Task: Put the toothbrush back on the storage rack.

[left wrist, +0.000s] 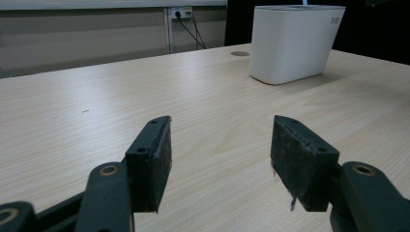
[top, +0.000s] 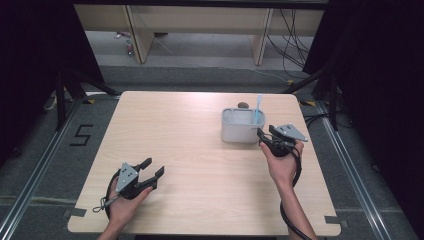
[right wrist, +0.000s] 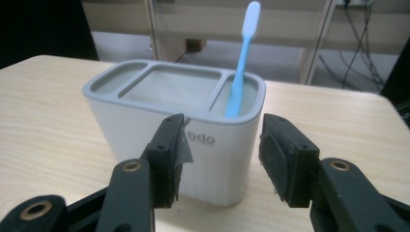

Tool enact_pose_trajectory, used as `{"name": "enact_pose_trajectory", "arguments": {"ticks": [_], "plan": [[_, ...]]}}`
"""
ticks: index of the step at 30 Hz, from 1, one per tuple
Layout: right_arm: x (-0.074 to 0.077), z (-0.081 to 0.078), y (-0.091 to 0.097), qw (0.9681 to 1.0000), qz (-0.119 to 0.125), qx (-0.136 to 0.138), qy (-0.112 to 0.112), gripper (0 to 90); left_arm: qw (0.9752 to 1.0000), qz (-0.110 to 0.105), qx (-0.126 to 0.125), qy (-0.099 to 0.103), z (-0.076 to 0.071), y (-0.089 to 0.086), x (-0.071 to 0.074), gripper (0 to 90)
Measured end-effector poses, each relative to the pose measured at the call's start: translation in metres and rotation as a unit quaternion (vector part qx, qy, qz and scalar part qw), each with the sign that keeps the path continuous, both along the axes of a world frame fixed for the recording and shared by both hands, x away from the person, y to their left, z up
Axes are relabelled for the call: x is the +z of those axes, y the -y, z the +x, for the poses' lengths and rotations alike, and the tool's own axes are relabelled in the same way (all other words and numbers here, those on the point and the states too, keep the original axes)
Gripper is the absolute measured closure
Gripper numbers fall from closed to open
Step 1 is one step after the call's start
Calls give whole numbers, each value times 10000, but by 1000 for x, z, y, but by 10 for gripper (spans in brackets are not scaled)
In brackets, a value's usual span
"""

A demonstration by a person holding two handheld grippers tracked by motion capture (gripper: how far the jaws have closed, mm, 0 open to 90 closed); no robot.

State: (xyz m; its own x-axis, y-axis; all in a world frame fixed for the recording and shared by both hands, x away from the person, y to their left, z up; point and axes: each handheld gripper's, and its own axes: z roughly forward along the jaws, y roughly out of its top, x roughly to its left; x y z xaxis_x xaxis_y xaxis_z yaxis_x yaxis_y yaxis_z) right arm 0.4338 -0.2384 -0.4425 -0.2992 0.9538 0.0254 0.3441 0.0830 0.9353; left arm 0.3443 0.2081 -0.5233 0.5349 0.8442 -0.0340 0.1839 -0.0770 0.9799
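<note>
Right gripper view — glossy white holder [right wrist: 159, 125] (three-compartment)

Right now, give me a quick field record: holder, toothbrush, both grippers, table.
holder: white holder with grey rim, three compartments, upright on table, far right
toothbrush: blue toothbrush stands tilted in one end compartment, head up
right gripper: right gripper open, nothing between its pads, just short of the holder
left gripper: left gripper open, nothing between its pads, near left of table
other: small dark round thing behind holder
</note>
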Motion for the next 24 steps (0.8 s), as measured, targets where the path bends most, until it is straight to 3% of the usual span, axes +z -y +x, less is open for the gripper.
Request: {"name": "enact_pose_trajectory", "arguments": {"ticks": [2, 3, 6, 7, 9, 11, 12, 15, 16, 17, 22, 23, 24], "plan": [[0, -4, 0, 9997, 169, 13, -188, 516, 10000, -5, 16, 39, -1, 0, 0, 404], [-1, -4, 3, 9999, 55, 112, -104, 514, 10000, -12, 19, 39, -1, 0, 0, 405], [-2, -10, 5, 9997, 112, 75, -183, 513, 10000, -25, 15, 19, 0, 0, 0, 405], [-1, -12, 7, 9998, -25, 108, -170, 512, 10000, -16, 16, 12, 0, 0, 0, 404], [-1, -17, 9, 9996, -40, 89, -273, 511, 10000, -14, 9, 21, 0, 0, 0, 404], [-3, -21, 10, 9992, 134, 100, -350, 510, 10000, -11, 9, 13, 0, 0, 0, 404], [-3, -22, 12, 9993, 9, 152, -354, 509, 10000, -10, 9, 16, 0, 0, 0, 404], [-6, -29, 13, 9988, 110, 166, -443, 504, 10000, -15, 20, 9, 0, 0, 0, 403], [-7, -30, 15, 9989, 7, 204, -412, 503, 10000, -13, 21, 8, 0, 0, 0, 403], [-8, -34, 15, 9989, 106, 142, -442, 502, 10000, -10, 20, 8, 0, 0, 0, 403], [-13, -45, 22, 9985, -64, 248, -475, 495, 10000, -7, 19, 1, 0, 0, 0, 403], [-15, -47, 21, 9985, 22, 229, -500, 494, 10000, -7, 22, -2, 0, 0, 0, 402], [-15, -50, 24, 9982, -105, 221, -552, 493, 10000, -11, 28, -6, 0, 0, 0, 403]]}}
